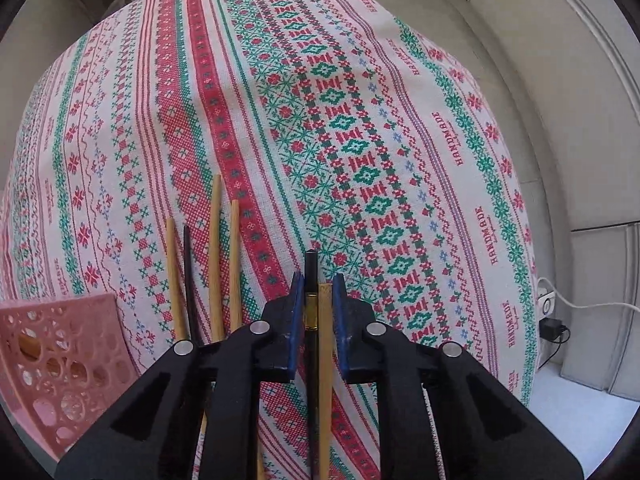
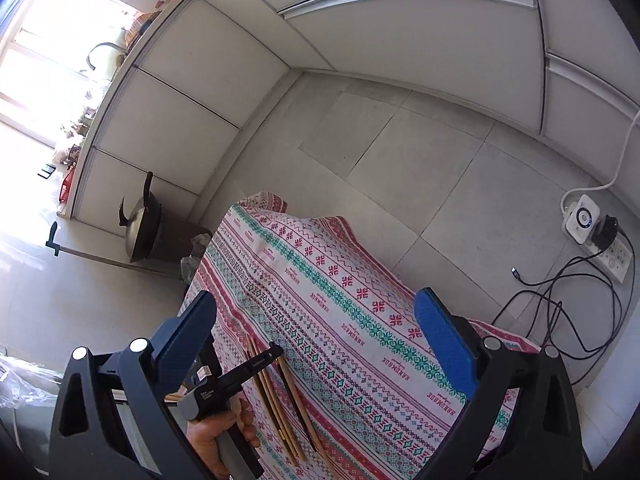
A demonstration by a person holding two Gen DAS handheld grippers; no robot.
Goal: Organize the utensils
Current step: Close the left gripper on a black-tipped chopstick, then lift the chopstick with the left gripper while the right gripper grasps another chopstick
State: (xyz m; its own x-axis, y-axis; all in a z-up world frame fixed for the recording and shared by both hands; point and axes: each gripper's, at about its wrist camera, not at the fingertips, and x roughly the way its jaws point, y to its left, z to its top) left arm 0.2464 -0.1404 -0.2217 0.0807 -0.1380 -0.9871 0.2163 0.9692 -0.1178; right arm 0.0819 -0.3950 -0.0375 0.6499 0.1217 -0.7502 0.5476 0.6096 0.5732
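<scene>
My left gripper [image 1: 317, 284] points down at the patterned tablecloth [image 1: 360, 120], shut on a black chopstick [image 1: 310, 276] and a bamboo chopstick [image 1: 325, 320] side by side between its blue pads. Several more chopsticks lie just left of it: bamboo ones [image 1: 216, 256] and a black one [image 1: 188, 280]. A pink perforated basket [image 1: 60, 360] stands at the lower left. In the right wrist view a hand holds the left gripper [image 2: 276, 350] over the chopsticks [image 2: 280, 412]. My right gripper [image 2: 316, 340] hovers above the cloth, open and with nothing between its fingers.
The covered table [image 2: 340, 280] ends near grey floor tiles on its far side and its right side. A power strip [image 2: 592, 232] with cables lies on the floor at the right. A dark pan [image 2: 140, 228] stands by the cabinets at the left.
</scene>
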